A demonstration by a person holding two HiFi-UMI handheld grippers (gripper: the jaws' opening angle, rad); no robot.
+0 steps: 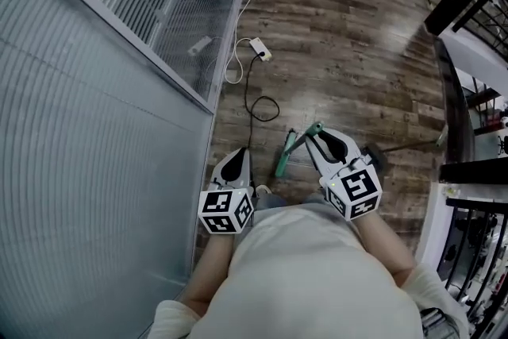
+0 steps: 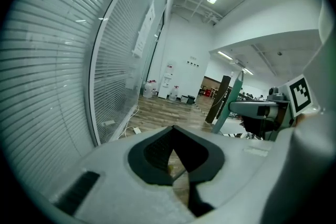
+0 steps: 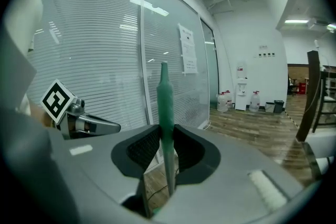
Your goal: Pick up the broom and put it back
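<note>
Right tool [image 3: 167, 136]: I see it pinching the green broom handle [image 3: 165, 97], which stands upright between its pads.
Left tool [image 2: 174, 134]: pressed together, nothing inside, well left of the handle.

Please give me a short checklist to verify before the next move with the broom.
1. Right gripper holds the broom handle: ok, jaws closed on the green handle.
2. Left gripper free: ok, jaws together, nothing between them.
3. Floor ahead free: not ok, a cable lies beside the glass wall.
4. Lower end of the broom off the floor: cannot tell.
5. Place where the broom belongs: cannot tell, none in view.
</note>
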